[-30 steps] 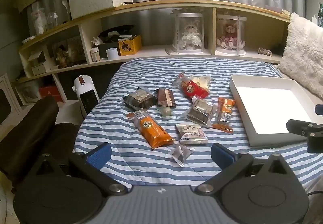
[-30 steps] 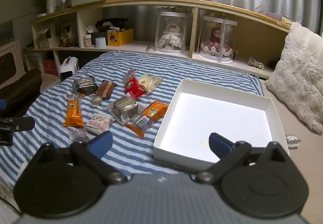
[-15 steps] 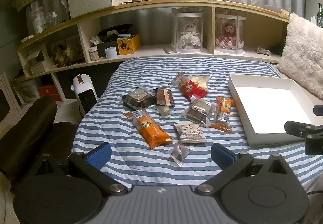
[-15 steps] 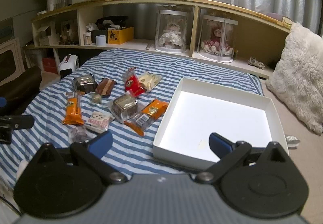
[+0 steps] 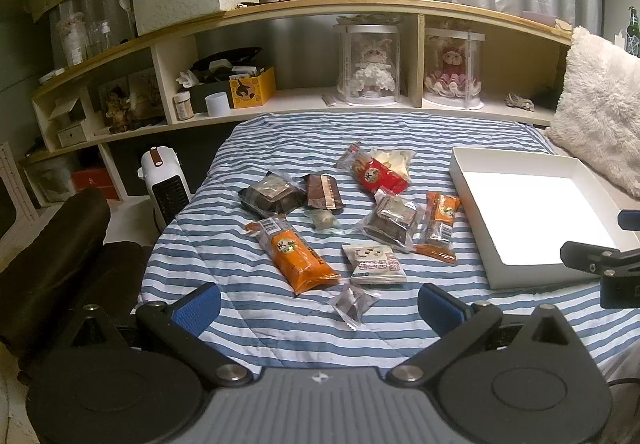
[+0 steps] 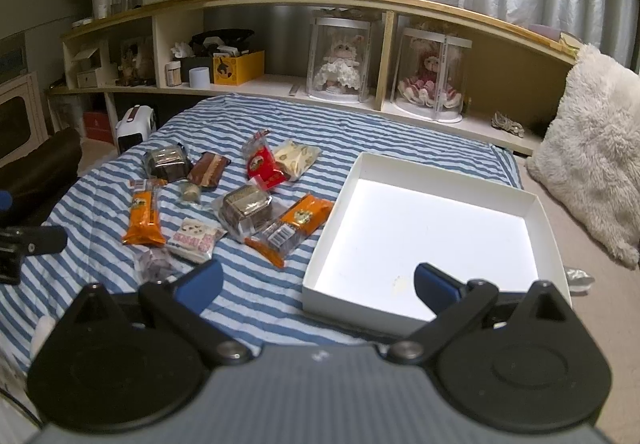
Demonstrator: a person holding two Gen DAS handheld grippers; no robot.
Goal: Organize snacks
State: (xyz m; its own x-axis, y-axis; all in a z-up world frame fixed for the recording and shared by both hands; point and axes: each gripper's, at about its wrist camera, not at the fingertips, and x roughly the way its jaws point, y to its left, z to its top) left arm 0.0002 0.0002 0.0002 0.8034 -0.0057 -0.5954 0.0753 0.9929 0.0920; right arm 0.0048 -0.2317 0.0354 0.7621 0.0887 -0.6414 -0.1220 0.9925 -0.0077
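Several wrapped snacks lie scattered on a blue-striped bedspread [image 5: 248, 308]: an orange packet [image 5: 298, 258], a white cartoon packet [image 5: 376, 264], a small clear packet [image 5: 354, 302], dark brownie packs [image 5: 394, 222], a red packet [image 5: 378, 175]. To their right sits an empty white box [image 5: 492, 256] [image 6: 424, 228]. My left gripper [image 5: 318, 308] hovers open over the bed's near edge, just short of the small clear packet. My right gripper [image 6: 318, 284] hovers open over the box's near-left corner. Nothing is between either pair of fingers.
A wooden shelf [image 5: 360, 105] behind the bed carries two doll cases, a yellow box and jars. A fluffy white pillow [image 5: 600, 123] lies at the right. A small white heater [image 5: 164, 183] and a dark cushion [image 5: 48, 244] stand left of the bed.
Both views have shifted slightly, the scene sliding a little; both grippers stay open and no snack has moved.
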